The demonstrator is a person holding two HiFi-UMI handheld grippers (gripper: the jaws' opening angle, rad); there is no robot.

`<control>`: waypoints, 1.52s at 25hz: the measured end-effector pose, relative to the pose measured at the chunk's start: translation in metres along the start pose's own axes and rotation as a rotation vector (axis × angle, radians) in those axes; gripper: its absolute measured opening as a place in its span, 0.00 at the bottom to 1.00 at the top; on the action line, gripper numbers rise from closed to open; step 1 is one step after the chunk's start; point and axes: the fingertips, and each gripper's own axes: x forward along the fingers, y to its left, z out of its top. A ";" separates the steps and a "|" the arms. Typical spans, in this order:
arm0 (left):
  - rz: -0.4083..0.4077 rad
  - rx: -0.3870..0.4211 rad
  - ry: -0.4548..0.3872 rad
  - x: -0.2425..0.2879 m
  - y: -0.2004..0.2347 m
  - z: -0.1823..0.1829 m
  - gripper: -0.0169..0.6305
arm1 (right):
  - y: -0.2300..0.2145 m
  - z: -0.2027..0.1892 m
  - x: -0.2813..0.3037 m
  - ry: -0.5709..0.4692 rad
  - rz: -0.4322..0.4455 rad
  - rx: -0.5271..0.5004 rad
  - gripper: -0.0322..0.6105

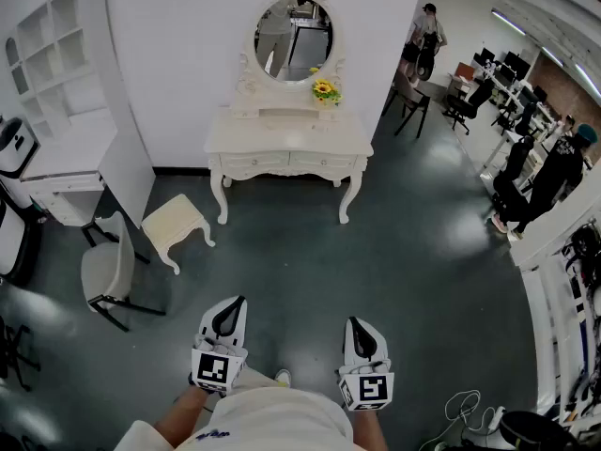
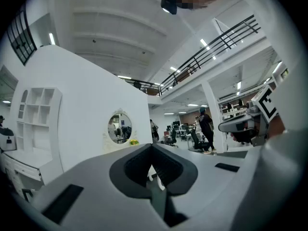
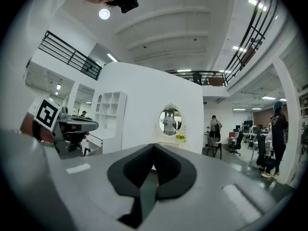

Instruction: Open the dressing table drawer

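floor point(image 1: 291, 252): dark, glossy | wall point(image 1: 178, 54): white partition, well ahead of left gripper point(image 1: 231, 312) | shelf unit point(image 1: 56, 45): white, far ahead-left | stool point(image 1: 174, 222): cream, nearer, ahead-left | chair point(image 1: 103, 271): pale, left | office chairs point(image 1: 462, 103): black, far ahead-right of right gripper point(image 1: 360, 327) | ceiling light point(image 3: 104, 13): lit, overhead | railing point(image 2: 207, 52): black, on the upper level

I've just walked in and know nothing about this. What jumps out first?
A white dressing table with an oval mirror and sunflowers stands against the far wall, its drawers shut. At the bottom of the head view, the left gripper and right gripper are held side by side, jaws shut and empty, well short of the table. A small stool stands nearby.
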 end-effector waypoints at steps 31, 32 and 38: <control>0.082 0.031 -0.027 0.006 0.061 0.001 0.03 | -0.003 0.013 0.043 -0.071 0.016 0.012 0.07; 0.076 0.027 -0.023 0.006 0.061 0.001 0.04 | -0.002 0.014 0.043 -0.068 0.016 0.010 0.07; 0.048 0.035 -0.017 0.013 0.056 0.004 0.05 | -0.002 0.010 0.044 -0.042 0.038 -0.002 0.16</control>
